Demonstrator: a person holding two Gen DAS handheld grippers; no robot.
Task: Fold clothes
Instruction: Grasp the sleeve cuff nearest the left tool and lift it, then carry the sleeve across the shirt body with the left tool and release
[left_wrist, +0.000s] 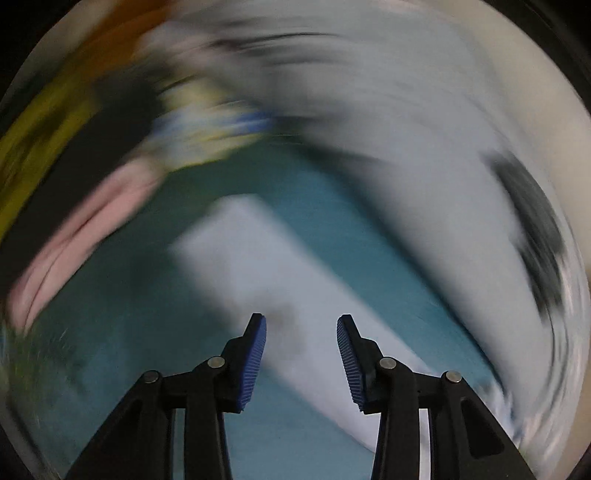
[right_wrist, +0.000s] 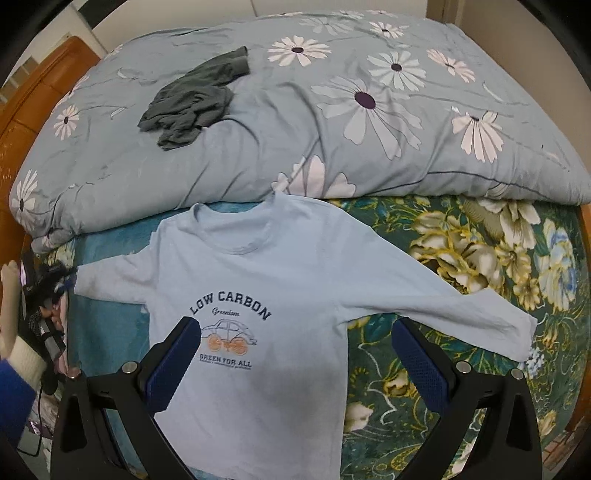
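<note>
A light blue long-sleeved shirt (right_wrist: 266, 280) lies flat and face up on the bed, with "LOW CARBON" and a car printed on its chest and both sleeves spread out. My right gripper (right_wrist: 295, 332) is open and empty, hovering above the shirt's lower chest. My left gripper (left_wrist: 301, 326) is open and empty. Its view is heavily blurred; a pale strip, probably the shirt's left sleeve (left_wrist: 258, 266), lies on teal cloth just ahead of its fingertips. In the right wrist view the left gripper (right_wrist: 55, 284) shows dimly at the end of that sleeve.
A grey-blue daisy-print duvet (right_wrist: 332, 110) is bunched across the far side of the bed, with a crumpled dark green garment (right_wrist: 192, 99) on it. The green floral bedspread (right_wrist: 480, 266) lies under the shirt. An orange wooden headboard (right_wrist: 40, 92) is at the left.
</note>
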